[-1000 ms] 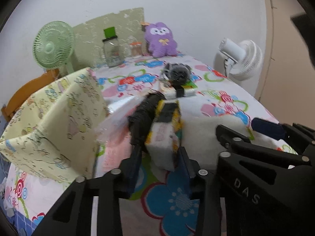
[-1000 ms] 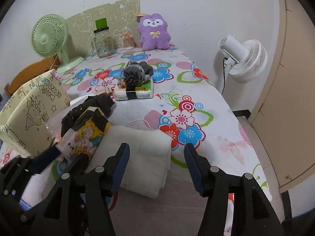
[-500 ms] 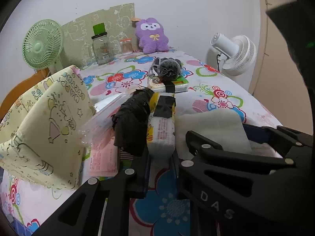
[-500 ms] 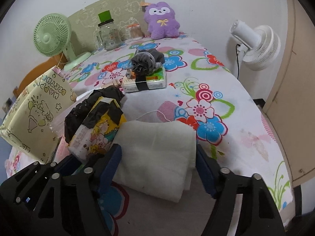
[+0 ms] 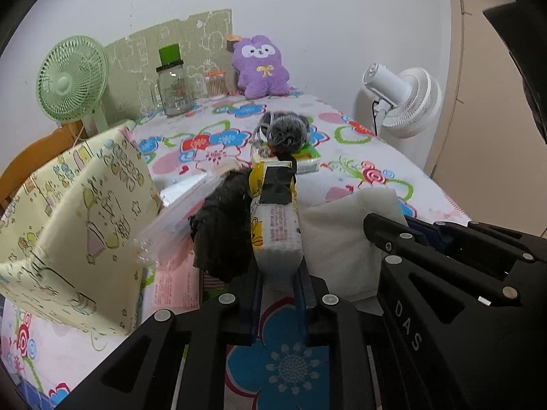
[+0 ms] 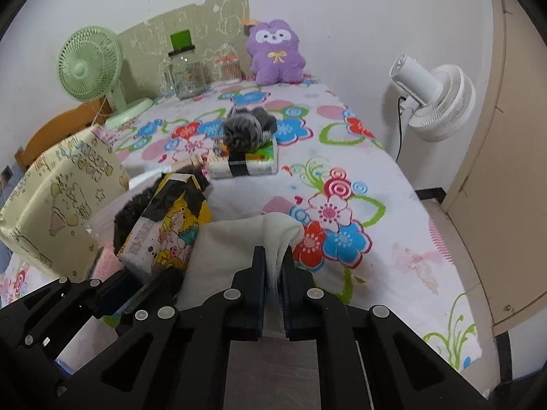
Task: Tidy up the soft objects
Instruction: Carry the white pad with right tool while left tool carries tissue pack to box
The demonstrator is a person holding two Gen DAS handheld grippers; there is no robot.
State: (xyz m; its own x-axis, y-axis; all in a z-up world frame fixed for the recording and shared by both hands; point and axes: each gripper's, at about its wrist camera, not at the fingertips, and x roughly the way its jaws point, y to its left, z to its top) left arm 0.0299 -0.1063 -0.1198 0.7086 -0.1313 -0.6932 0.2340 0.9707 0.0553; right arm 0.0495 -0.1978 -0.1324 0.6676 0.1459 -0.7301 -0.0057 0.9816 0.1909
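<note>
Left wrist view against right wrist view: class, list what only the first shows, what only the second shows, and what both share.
Only the left wrist view shows the left hand-held gripper shut on the tissue pack, seen between its fingers.

Only the right wrist view shows the right hand-held gripper pinching the white cloth and the green fan's base.

Both show the purple plush toy, glass jar, white fan, yellow fabric box and the flowered tablecloth.
</note>
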